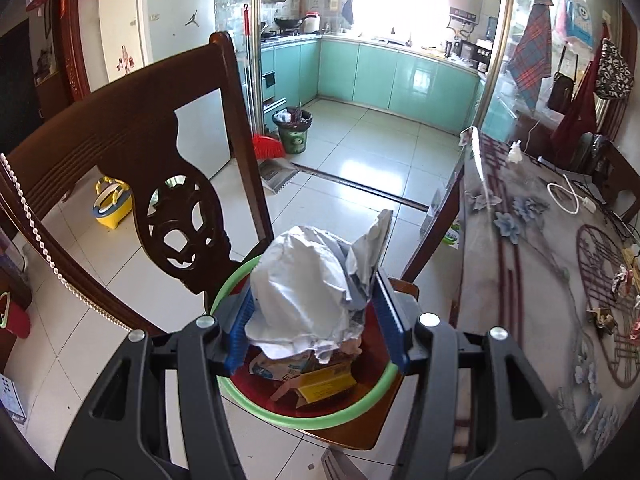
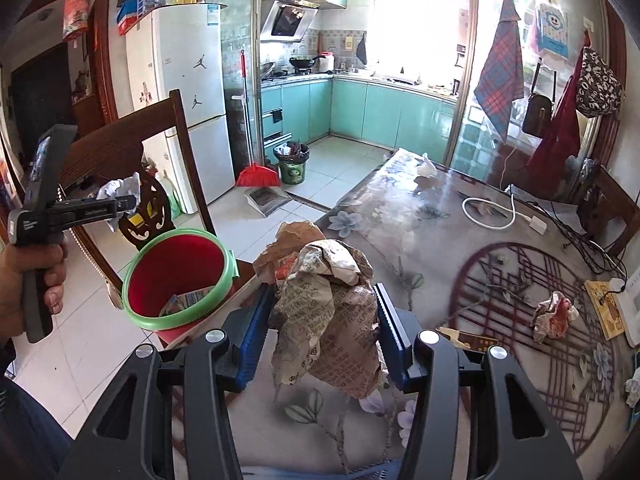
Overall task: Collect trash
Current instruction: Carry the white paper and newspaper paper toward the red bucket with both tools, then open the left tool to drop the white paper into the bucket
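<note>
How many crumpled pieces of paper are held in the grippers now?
2. The left gripper holds a white crumpled paper above the red bin. The right gripper holds a printed crumpled paper over the table.

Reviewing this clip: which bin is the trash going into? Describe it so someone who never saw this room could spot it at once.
Start at the dark carved wooden chair at the corner of the flowered table. On its seat stands a red bucket with a pale green rim, scraps of packaging already inside. Do not confuse it with the green bin on the kitchen floor beside the red broom.
</note>
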Tool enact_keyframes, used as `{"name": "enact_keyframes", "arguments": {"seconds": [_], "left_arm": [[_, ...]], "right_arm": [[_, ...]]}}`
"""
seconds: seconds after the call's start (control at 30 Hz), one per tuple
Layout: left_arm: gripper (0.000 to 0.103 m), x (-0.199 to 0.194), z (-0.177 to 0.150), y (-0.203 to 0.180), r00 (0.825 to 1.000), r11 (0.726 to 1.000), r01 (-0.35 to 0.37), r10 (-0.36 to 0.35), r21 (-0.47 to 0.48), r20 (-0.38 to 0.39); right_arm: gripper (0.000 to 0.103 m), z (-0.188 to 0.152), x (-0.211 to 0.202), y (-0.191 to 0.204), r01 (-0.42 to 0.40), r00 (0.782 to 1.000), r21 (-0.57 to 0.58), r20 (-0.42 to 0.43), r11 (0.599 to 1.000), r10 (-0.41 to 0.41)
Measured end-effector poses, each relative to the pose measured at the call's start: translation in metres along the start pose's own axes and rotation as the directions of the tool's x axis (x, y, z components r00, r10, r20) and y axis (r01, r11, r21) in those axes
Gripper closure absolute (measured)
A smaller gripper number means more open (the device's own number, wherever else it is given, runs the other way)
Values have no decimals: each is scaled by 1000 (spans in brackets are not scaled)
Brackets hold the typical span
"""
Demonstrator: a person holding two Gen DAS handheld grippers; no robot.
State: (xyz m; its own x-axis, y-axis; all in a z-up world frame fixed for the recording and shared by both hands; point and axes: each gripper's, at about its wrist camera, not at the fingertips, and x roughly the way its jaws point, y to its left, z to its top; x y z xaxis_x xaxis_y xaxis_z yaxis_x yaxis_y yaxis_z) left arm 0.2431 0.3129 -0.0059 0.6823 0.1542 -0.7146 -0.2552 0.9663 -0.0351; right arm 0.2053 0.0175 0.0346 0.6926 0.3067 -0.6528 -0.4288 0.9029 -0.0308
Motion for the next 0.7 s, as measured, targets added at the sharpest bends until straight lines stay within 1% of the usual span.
{"name": "enact_keyframes", "arguments": {"seconds": [0.13,0.23,0.33,0.43,0.53,0.63,0.67,0.7], "left_arm": [[50,23,0,16,999,999,-18,16,-33,-47],[50,37,-1,24,997,998,-5,1,-55,-72],[50,56,-4,27,994,999,-5,0,-50,-108],[49,74,-7,27,990,999,-43,40,-26,-135],[47,87,-11,30,983,998,-56,49,-34,-177],[40,89,-13,31,981,998,-52,45,-32,-191],[35,88,-12,30,981,998,-51,45,-31,-187],[26,86,-11,30,982,998,-53,47,-30,-181]], "right_arm": [[54,7,10,16,-18,1000,-20,-2,1000,18],[54,10,17,26,-30,1000,-30,-9,999,30],[54,13,21,34,-39,999,-44,-14,998,39],[54,15,22,39,-42,999,-59,-12,997,42],[54,17,23,41,-44,999,-63,-13,997,43],[54,17,25,41,-42,999,-63,-16,997,41],[54,17,26,41,-41,999,-62,-17,997,40],[54,16,26,40,-40,999,-63,-18,997,39]]}}
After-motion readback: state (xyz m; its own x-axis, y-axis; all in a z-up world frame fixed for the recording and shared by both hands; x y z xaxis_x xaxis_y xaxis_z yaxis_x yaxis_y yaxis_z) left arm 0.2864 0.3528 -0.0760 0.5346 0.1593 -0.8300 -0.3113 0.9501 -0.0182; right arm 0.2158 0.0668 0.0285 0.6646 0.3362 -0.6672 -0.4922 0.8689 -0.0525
